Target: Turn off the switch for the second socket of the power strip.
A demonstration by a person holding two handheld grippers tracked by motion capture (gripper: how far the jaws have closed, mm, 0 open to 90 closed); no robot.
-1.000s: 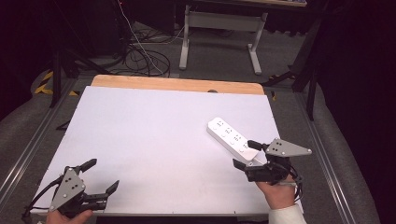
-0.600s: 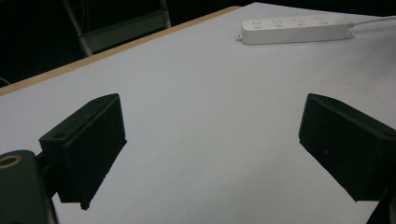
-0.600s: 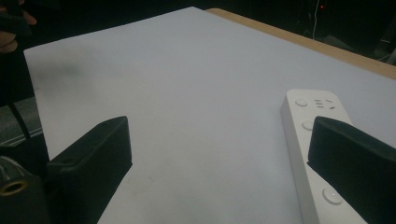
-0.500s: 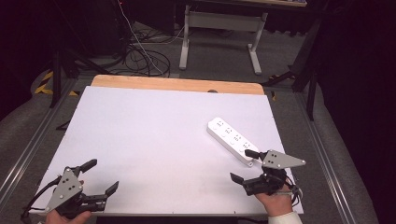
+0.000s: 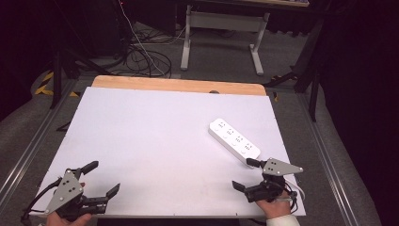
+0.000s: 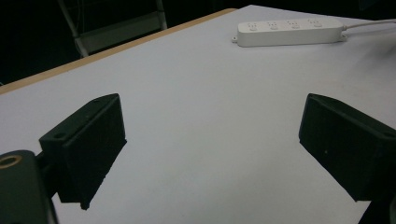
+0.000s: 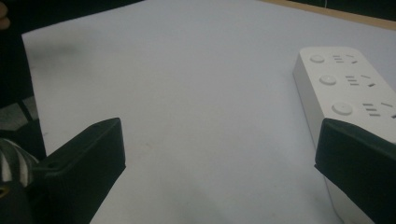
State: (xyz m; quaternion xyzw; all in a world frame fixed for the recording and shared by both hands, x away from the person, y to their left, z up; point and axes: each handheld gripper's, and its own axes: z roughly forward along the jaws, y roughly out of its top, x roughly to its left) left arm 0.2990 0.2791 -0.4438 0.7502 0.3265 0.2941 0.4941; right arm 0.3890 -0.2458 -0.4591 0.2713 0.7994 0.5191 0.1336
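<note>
A white power strip with several sockets lies at an angle on the right half of the white tabletop. My right gripper is near the front right edge, just short of the strip's near end, open and empty. In the right gripper view the power strip lies by the right jaw, and the right gripper has bare table between its jaws. My left gripper rests open at the front left corner. From the left gripper, the power strip shows far off with its cable.
A wooden strip borders the table's far edge. Metal rails run along both sides. Beyond the table, black cables lie on the floor beside a grey desk frame.
My right gripper has drawn back from the power strip's near end toward the table's front edge. The left gripper and the strip have stayed put.
</note>
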